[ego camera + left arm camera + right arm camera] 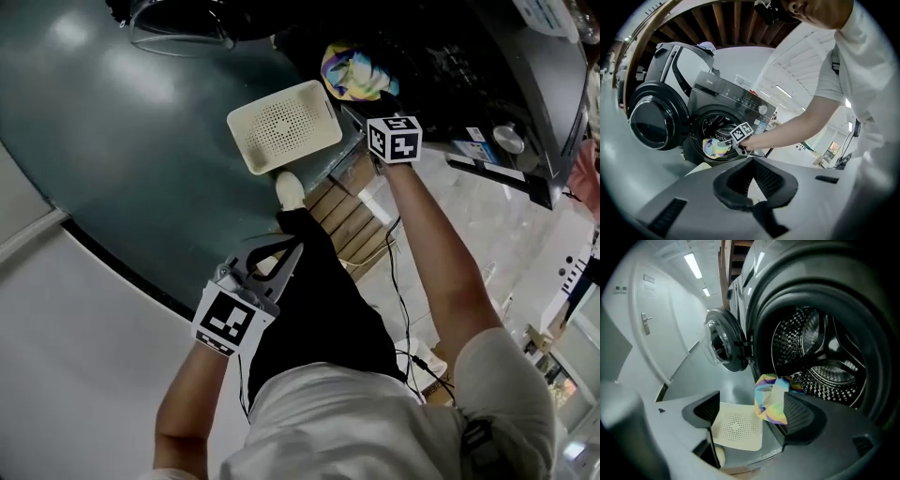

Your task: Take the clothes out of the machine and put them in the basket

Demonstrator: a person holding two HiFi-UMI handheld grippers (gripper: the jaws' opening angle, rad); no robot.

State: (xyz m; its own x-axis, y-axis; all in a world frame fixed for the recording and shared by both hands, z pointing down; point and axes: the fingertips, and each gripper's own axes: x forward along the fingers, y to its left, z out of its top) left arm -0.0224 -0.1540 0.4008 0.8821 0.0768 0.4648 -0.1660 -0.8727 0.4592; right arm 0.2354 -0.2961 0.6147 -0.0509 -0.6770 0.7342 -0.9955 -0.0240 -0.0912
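While the right arm stretches out straight to the machine's mouth, the right claw (pixel 370 101) (pixel 750 399) tilts down at the lip with its jaws wide apart, clamped on nothing. The cloth (pixel 354 73) (pixel 771 401) lies bunched on that lip, just inside the claw's right-hand jaw; whether it touches the pad I cannot tell. The left arm is bent and kept close to the body, well back from the machine (pixel 506 56) (pixel 726 101). The left claw (pixel 296 244) (pixel 750 161) points toward the machine, slightly down, its tips together with nothing between them.

Only the right claw's view looks inside the machine, at a perforated steel drum (pixel 820 357) behind the cloth. Only the left claw's view shows the machine whole: dark, a control panel along the top, the round door (pixel 656 117) swung open to one side. The head view alone takes in both claws, and a white shoe (pixel 291 192) on the floor a little back from the machine.

The cloth is small and crumpled, patched in yellow, blue, purple and green. The basket (pixel 281 127) (pixel 736 427) is cream and shallow with a perforated bottom, and sits on the floor just before the machine's mouth.
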